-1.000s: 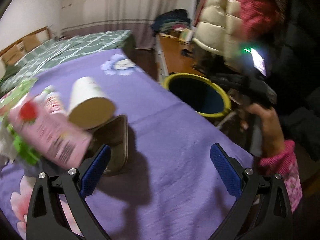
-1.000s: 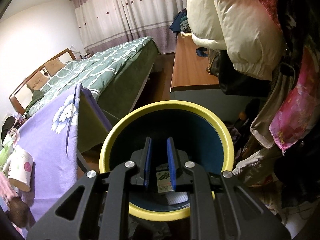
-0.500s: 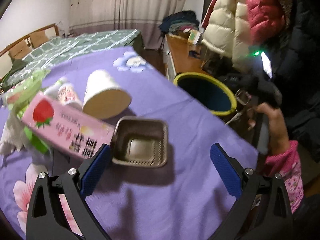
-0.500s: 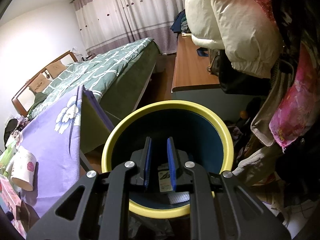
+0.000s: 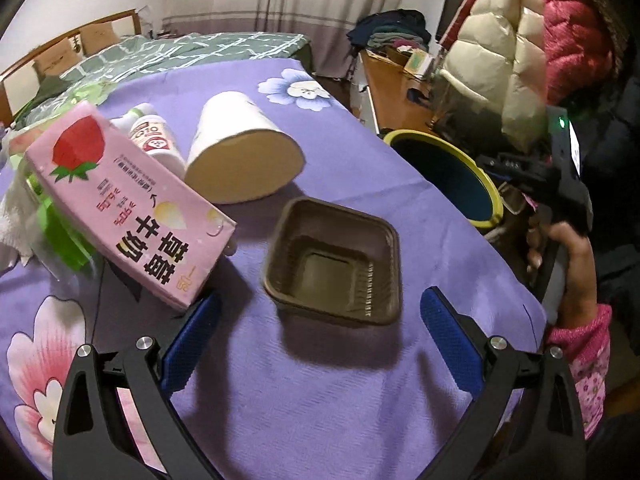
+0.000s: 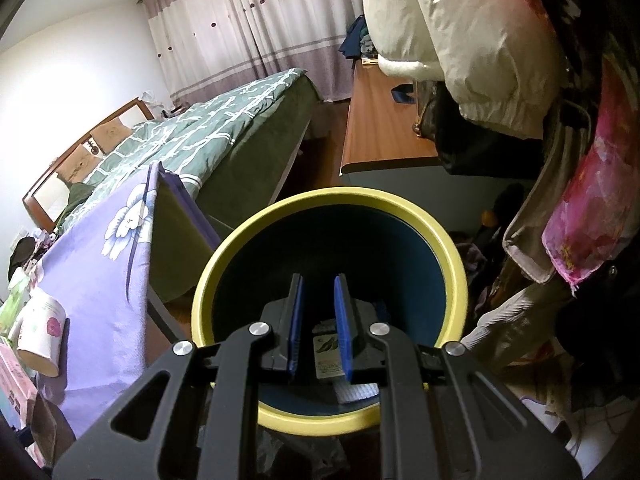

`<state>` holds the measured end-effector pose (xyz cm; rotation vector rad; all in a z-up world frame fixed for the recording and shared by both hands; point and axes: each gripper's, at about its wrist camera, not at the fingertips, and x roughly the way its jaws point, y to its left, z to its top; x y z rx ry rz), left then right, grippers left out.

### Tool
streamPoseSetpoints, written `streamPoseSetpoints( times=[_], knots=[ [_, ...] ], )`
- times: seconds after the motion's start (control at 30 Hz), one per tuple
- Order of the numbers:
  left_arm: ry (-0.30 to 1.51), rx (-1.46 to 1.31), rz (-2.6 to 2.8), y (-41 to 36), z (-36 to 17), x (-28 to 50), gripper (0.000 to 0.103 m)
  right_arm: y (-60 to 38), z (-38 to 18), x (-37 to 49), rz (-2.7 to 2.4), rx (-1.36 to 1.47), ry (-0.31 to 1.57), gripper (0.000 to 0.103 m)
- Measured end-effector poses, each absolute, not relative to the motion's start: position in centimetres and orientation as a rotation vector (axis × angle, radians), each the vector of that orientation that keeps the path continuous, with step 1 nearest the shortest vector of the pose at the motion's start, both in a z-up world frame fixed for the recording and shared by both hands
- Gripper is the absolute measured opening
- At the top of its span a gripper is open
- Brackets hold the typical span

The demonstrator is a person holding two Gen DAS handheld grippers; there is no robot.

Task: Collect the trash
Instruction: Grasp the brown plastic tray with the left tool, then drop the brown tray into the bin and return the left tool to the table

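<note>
In the left wrist view my left gripper point(image 5: 316, 312) is open, its blue fingers on either side of a brown plastic tray point(image 5: 334, 260) on the purple flowered cloth point(image 5: 320, 392). A pink strawberry milk carton point(image 5: 128, 204), a tipped paper cup point(image 5: 240, 152) and a small bottle point(image 5: 154, 142) lie to the left. The yellow-rimmed bin point(image 5: 452, 176) stands past the table's right edge. In the right wrist view my right gripper point(image 6: 318, 324) hangs over the bin point(image 6: 328, 208), jaws nearly closed with a narrow gap and nothing between them. Trash lies in the bin's bottom.
A green bed point(image 6: 224, 120), a wooden desk point(image 6: 384, 120) and hanging coats point(image 6: 472, 40) surround the bin. Crumpled tissue and green wrappers point(image 5: 48, 232) lie at the table's left. My right hand with its gripper point(image 5: 560, 208) is beside the bin.
The left gripper has swung right and down over the brown tray, which now sits centred between its fingers. The right gripper has stayed over the bin, shifting only slightly.
</note>
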<state>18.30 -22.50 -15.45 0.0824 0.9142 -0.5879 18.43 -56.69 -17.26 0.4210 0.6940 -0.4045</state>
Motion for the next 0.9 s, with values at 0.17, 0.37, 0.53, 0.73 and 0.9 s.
streamPoseSetpoints(
  times=[0.17,0.37,0.53,0.73,0.9],
  knots=[
    [0.931,0.052,-0.628,-22.8,-15.6,18.9,0.098,-56.9,-17.5,18.6,-0.399,0.427,0.697,0.015],
    [0.896,0.147,-0.639,-25.4,-15.7,18.8,0.098,-56.8,-17.7,18.5,-0.392,0.426,0.696,0.015],
    [0.917,0.176,-0.625,-26.7,-16.0,19.7,0.077,-56.9,-17.7,18.3,-0.396,0.430,0.697,0.015],
    [0.921,0.192,-0.618,-27.6,-15.6,19.9,0.068,-57.1,-17.6,18.2,-0.391,0.435,0.689,0.015],
    [0.885,0.193,-0.647,-29.2,-13.6,20.0,0.068,-57.3,-17.0,17.5,-0.392,0.427,0.676,0.015]
  ],
)
